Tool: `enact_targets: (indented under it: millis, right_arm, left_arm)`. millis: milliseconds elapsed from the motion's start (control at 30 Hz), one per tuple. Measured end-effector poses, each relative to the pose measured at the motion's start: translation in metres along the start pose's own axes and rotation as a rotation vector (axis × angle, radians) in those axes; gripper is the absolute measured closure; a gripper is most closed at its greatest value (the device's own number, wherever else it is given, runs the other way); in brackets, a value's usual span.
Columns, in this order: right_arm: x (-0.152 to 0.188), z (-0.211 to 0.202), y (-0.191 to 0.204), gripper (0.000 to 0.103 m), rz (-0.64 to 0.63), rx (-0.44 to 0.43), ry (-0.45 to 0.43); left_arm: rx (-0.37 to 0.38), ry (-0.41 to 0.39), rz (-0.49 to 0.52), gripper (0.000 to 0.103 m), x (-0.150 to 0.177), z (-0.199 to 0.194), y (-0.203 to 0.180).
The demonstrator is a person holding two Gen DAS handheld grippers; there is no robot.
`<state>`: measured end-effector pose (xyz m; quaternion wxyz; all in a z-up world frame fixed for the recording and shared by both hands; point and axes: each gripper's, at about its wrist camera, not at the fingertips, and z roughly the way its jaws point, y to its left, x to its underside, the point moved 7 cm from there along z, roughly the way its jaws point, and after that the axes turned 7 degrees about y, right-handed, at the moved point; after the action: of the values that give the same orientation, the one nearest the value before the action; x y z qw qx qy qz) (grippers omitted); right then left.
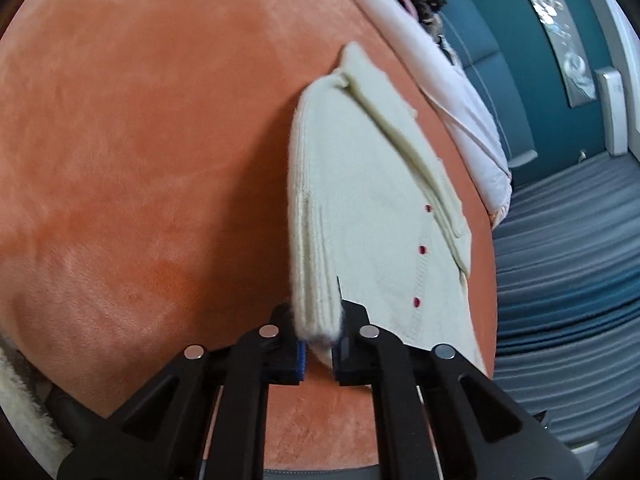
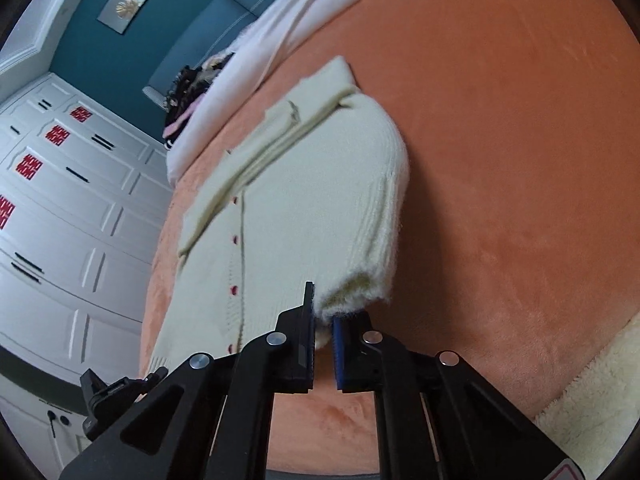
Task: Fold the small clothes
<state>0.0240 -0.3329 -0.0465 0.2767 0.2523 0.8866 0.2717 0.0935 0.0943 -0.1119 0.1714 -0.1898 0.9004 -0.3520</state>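
Both tools, left [image 1: 319, 340] and right [image 2: 323, 328], pinch the cream cardigan's [image 1: 360, 208] folded edge above the orange blanket [image 1: 140, 140].

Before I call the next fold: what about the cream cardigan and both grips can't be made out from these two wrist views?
- Left wrist: cardigan hem corner sits between the left gripper fingers; how many layers are pinched is hidden.
- Right wrist: right gripper grips a fuzzy, blurred edge; exact hold unclear.
- Both views: the cardigan's underside against the orange blanket is hidden.
- Dark clothes pile is too small to identify.
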Motion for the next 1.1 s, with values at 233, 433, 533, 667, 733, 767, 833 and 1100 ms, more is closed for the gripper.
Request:
enact_targets:
  millis: [233, 433, 533, 667, 733, 767, 833, 1100]
  right_arm:
    - [0.011, -0.037, 0.013, 0.097, -0.101, -0.006, 0.039]
    - [0.068, -0.066, 0.010, 0.097, -0.267, 0.083, 0.255]
    - [0.122, -0.091, 0.006, 0.097, -0.359, 0.141, 0.419]
    - [0.140, -0.132, 0.018, 0.097, -0.315, 0.082, 0.452]
    - [0.103, -0.146, 0.040, 0.097, -0.310, 0.034, 0.347]
    - [0.080, -0.150, 0.052, 0.097, -0.313, 0.004, 0.283]
    - [0.019, -0.149, 0.073, 0.097, -0.309, -0.064, 0.139]
    - [-0.106, 0.027, 0.065, 0.095, -0.143, -0.031, 0.042]
  left_arm:
    - [0.029, 0.000, 0.074, 0.097, 0.013, -0.046, -0.011]
    - [-0.042, 0.134, 0.157, 0.098, 0.066, -0.077, 0.010]
    - [-0.090, 0.233, 0.231, 0.098, 0.103, -0.105, 0.018]
    - [-0.095, 0.281, 0.230, 0.098, 0.122, -0.153, 0.018]
    - [-0.055, 0.226, 0.219, 0.098, 0.102, -0.169, 0.000]
    - [-0.018, 0.181, 0.234, 0.098, 0.084, -0.173, -0.017]
    - [0.054, 0.088, 0.296, 0.098, 0.043, -0.173, -0.052]
    - [-0.071, 0.001, 0.364, 0.096, -0.109, -0.018, -0.096]
